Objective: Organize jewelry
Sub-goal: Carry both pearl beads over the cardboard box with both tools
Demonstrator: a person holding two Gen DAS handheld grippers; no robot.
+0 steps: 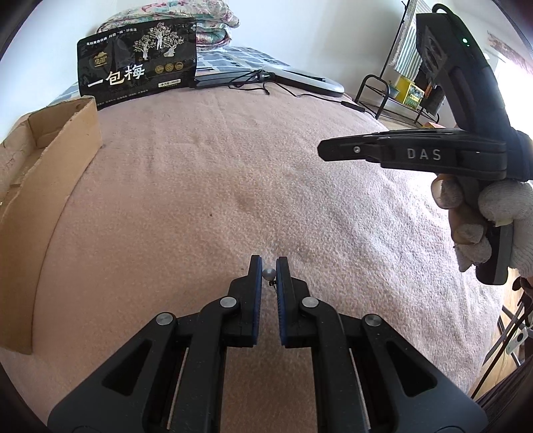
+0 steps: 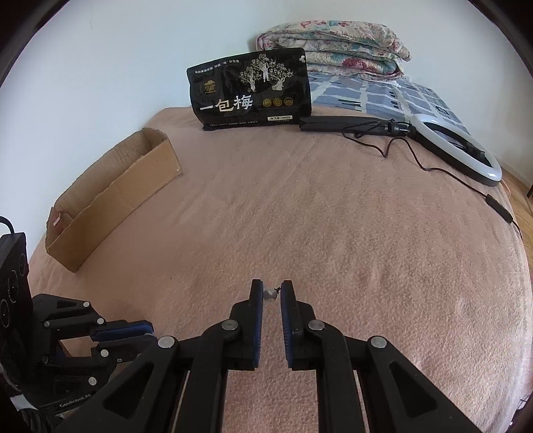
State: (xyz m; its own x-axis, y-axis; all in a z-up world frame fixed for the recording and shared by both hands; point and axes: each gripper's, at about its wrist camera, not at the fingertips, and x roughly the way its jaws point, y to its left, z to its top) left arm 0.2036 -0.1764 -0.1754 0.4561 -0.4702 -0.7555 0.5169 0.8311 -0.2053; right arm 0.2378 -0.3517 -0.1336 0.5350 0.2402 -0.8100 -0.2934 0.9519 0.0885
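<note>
In the left wrist view, an open cardboard box (image 1: 50, 186) lies along the bed's edge at nine to ten o'clock, its long side wall facing the middle. A black snack pouch (image 1: 138, 63) with white Chinese lettering stands upright at eleven o'clock, in front of a folded floral quilt (image 1: 213, 23). The pink blanket (image 1: 206, 186) covers the bed. At six o'clock the left gripper (image 1: 269, 274) has its jaws nearly closed, a small grey pearl bead (image 1: 268, 274) sitting between the blue pads (image 1: 256, 283); a tiny dark fitting shows just beside the bead. It looks pinched, though contact on both pads is hard to confirm. At two to three o'clock the right gripper (image 1: 328, 150) is seen side-on, held in a gloved right hand (image 1: 483, 216).

In the right wrist view, the left gripper (image 2: 146, 334) lies at eight o'clock. The box (image 2: 110, 203) sits at ten, the pouch (image 2: 250, 90) at twelve, and a ring light (image 2: 459, 146) with its cable at two. At six o'clock the right gripper (image 2: 271, 294) has jaws narrowly apart with a second small pearl earring (image 2: 269, 294) between them.
</note>
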